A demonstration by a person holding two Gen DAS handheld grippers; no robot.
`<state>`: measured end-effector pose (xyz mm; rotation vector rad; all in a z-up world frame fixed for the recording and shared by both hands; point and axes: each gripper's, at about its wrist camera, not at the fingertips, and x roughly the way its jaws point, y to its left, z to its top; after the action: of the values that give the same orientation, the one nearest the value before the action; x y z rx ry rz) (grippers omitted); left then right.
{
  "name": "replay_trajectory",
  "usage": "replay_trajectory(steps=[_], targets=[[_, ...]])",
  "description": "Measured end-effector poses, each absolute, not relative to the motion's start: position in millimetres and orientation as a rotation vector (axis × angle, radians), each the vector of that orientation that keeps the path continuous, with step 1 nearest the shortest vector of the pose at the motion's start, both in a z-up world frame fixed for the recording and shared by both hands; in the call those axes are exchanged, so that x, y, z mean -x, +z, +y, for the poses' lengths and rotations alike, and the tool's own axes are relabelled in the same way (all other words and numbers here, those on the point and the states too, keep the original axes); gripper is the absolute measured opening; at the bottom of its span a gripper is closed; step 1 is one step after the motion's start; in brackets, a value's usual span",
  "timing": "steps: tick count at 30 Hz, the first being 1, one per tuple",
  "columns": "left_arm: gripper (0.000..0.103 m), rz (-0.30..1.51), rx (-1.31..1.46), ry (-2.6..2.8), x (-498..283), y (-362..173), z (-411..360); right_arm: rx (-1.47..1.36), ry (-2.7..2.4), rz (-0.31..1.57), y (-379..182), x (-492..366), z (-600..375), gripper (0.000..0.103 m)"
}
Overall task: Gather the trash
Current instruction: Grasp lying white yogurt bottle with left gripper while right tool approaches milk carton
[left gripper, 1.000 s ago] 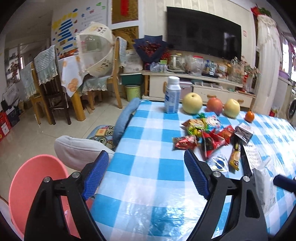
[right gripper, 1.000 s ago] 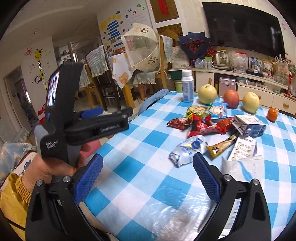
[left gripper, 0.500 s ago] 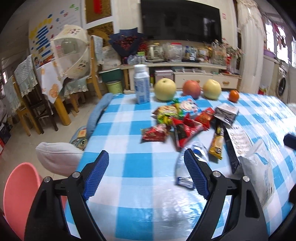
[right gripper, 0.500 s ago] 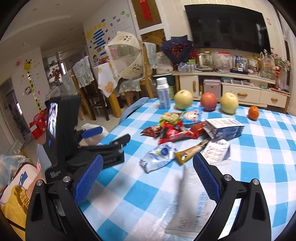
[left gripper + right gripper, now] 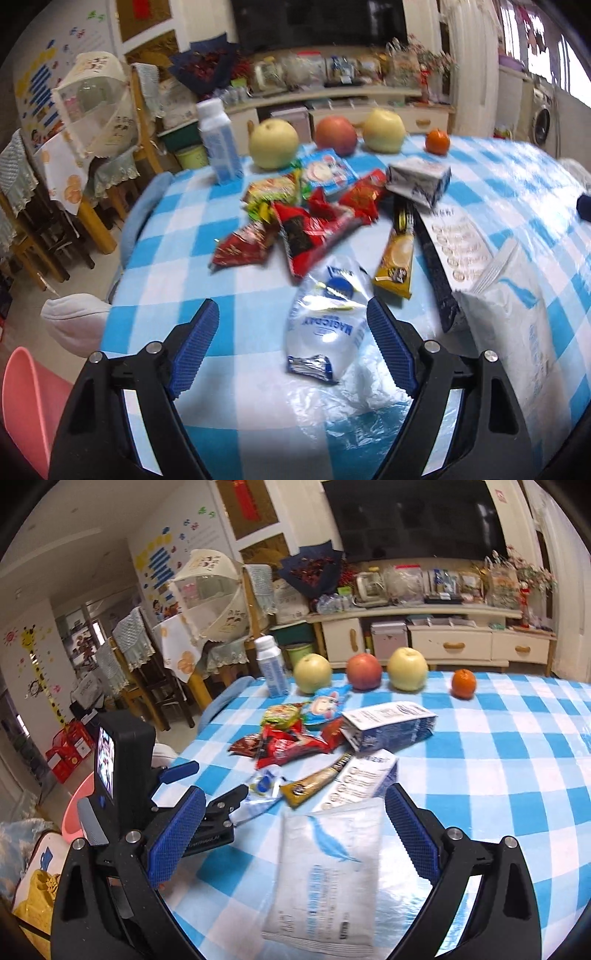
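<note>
Nearside of the fruit row (image 5: 362, 672), on the checked cloth (image 5: 498, 746), all the litter lies uncollected; nothing binned yet, I judge. My left tongs (image 5: 293, 332) gape, jaws narrowing, over a crinkly clear pouch (image 5: 327, 319), pads not pressing it. My right tongs (image 5: 295, 825) stand wide above a flat white feather-print packet (image 5: 325, 871), empty. Glossy red foil wrappers (image 5: 310, 229) and a creased carton (image 5: 388, 725) sit nearer the fruit.
</note>
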<state>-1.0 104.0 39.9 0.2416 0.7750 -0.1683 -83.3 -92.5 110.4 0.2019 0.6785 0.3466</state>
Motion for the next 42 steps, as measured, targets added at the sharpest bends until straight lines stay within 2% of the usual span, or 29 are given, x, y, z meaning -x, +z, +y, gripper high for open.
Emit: replay_trajectory(steps=[8, 22, 26, 29, 42], targets=[[0.076, 0.851, -0.205, -0.196, -18, 25, 100, -0.275, 0.328, 0.783, 88, 62, -113, 0.097], [0.076, 0.919, -0.171, -0.22, -38, 8, 91, -0.307, 0.321, 0.891, 61, 23, -115, 0.097], [0.069, 0.914, -0.166, -0.213, -40, 9, 88, -0.319, 0.316, 0.921, 54, 13, -117, 0.097], [0.059, 0.908, -0.167, -0.218, -40, 10, 85, -0.31, 0.306, 0.942, 47, 5, -116, 0.097], [0.059, 0.916, -0.142, -0.193, -37, 11, 92, -0.36, 0.288, 0.946, 40, -26, -125, 0.096]])
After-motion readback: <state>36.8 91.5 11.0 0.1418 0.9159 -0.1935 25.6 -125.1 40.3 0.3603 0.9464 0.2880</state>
